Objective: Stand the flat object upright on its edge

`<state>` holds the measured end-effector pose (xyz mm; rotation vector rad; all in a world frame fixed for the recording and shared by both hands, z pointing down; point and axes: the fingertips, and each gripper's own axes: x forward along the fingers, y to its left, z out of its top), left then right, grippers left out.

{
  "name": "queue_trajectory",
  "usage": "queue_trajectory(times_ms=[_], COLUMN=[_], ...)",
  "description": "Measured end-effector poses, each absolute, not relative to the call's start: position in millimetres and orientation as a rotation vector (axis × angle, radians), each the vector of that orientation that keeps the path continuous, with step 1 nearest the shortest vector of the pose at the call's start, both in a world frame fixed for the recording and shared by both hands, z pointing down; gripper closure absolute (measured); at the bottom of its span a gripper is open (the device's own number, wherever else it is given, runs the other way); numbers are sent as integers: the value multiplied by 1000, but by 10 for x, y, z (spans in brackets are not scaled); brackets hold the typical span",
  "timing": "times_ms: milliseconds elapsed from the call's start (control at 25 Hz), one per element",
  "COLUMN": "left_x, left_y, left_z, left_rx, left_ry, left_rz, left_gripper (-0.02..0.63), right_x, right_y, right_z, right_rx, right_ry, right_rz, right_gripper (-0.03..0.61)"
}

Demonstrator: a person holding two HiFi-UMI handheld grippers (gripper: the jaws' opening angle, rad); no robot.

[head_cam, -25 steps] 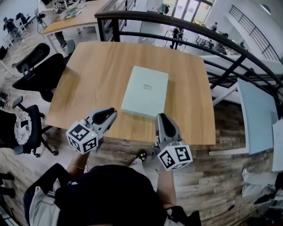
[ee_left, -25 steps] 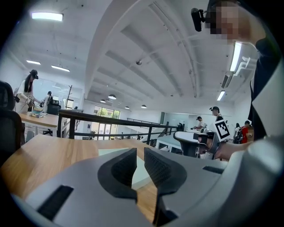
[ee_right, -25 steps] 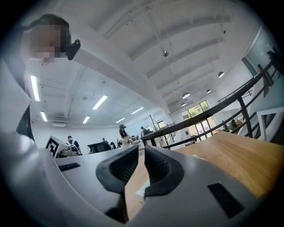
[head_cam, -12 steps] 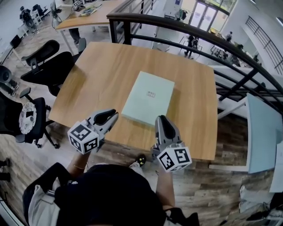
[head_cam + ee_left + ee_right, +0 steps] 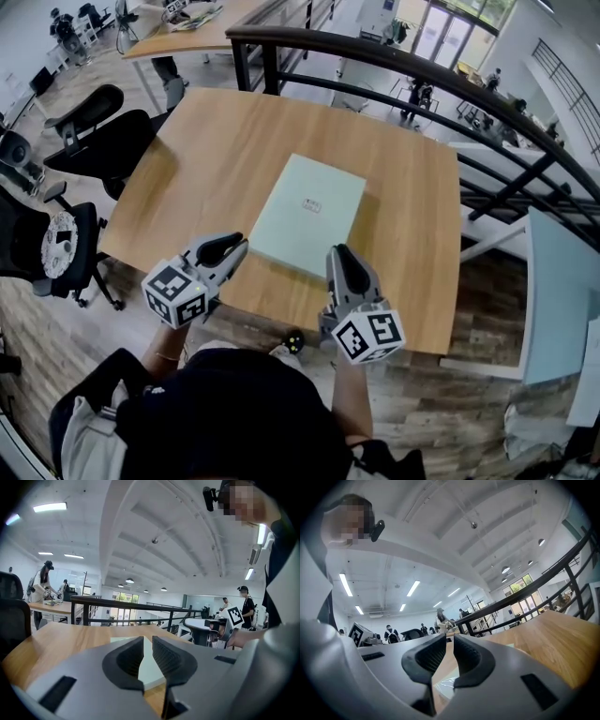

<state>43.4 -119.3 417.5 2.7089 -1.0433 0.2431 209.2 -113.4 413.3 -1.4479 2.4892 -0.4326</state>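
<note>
A pale green flat box (image 5: 307, 214) lies flat on the wooden table (image 5: 216, 141), near its front edge. My left gripper (image 5: 225, 248) hovers just short of the box's near left corner, shut with nothing in it. My right gripper (image 5: 339, 258) sits at the near right corner, also shut and empty. In the left gripper view the left gripper (image 5: 148, 643) has its jaws almost together, and the box (image 5: 123, 640) lies beyond them. The right gripper view shows the right gripper (image 5: 450, 641) closed too, with the box's edge (image 5: 446, 686) just past the tips.
A black metal railing (image 5: 375, 56) runs behind and to the right of the table. Black office chairs (image 5: 94, 141) stand at the left. The wooden floor lies below the table's front edge, and other people and desks are far off.
Both grippers have drawn nearer to the box's near edge, and the table sits lower and closer in the head view. The box has not moved, and the jaws stay shut.
</note>
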Motion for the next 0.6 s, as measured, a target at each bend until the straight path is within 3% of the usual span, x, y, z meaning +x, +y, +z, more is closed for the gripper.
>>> queue_trajectory(times_ms=[600], left_x=[490], left_y=[-1430], left_z=[4307], left_rx=[2688], left_ry=[-1058], left_rz=[238], left_gripper=[563], right_x=[2117], right_y=[-1466], right_z=[4297], right_rx=[-1407], right_ry=[2548], right_rz=[-469], right_gripper=[541])
